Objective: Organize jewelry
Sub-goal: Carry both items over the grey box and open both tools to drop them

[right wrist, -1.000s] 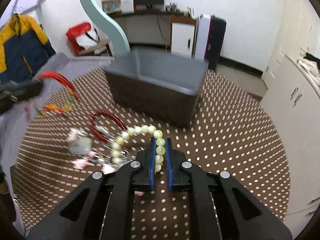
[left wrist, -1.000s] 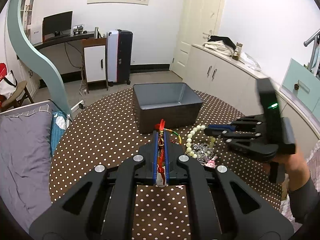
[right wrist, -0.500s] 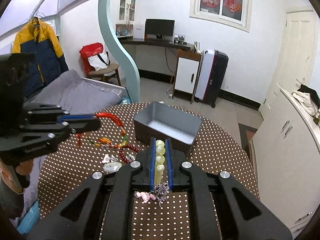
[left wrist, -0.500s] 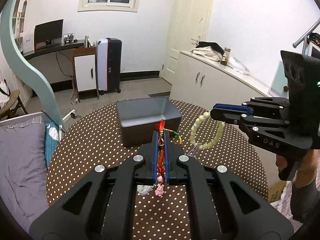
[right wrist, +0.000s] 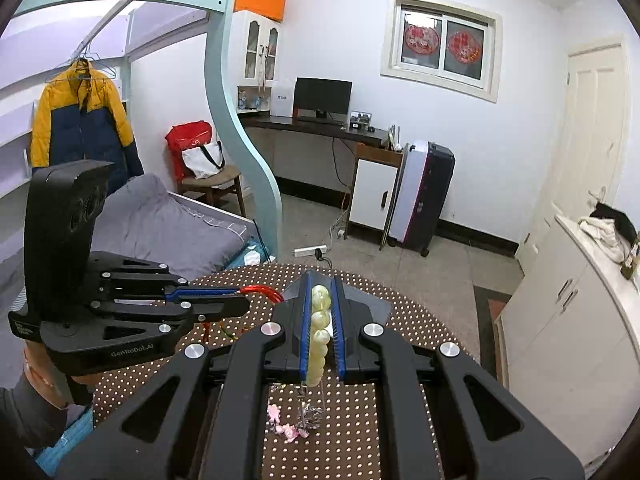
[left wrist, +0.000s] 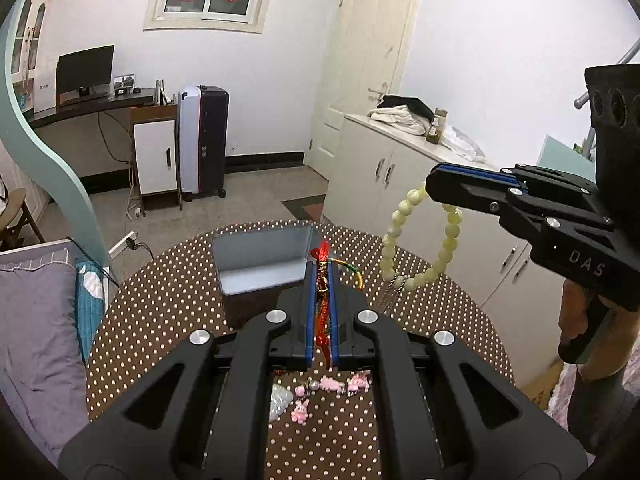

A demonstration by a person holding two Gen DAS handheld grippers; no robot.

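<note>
- Left tongs, raised above the dotted worktop, clamp a red cord bracelet.
- Right tongs, raised alongside, clamp a pale bead bracelet.

Pale green bead bracelet pinched between right jaws, looping below. Red cord bracelet clamped between left jaws. Grey open box just beyond left jaws.
</note>
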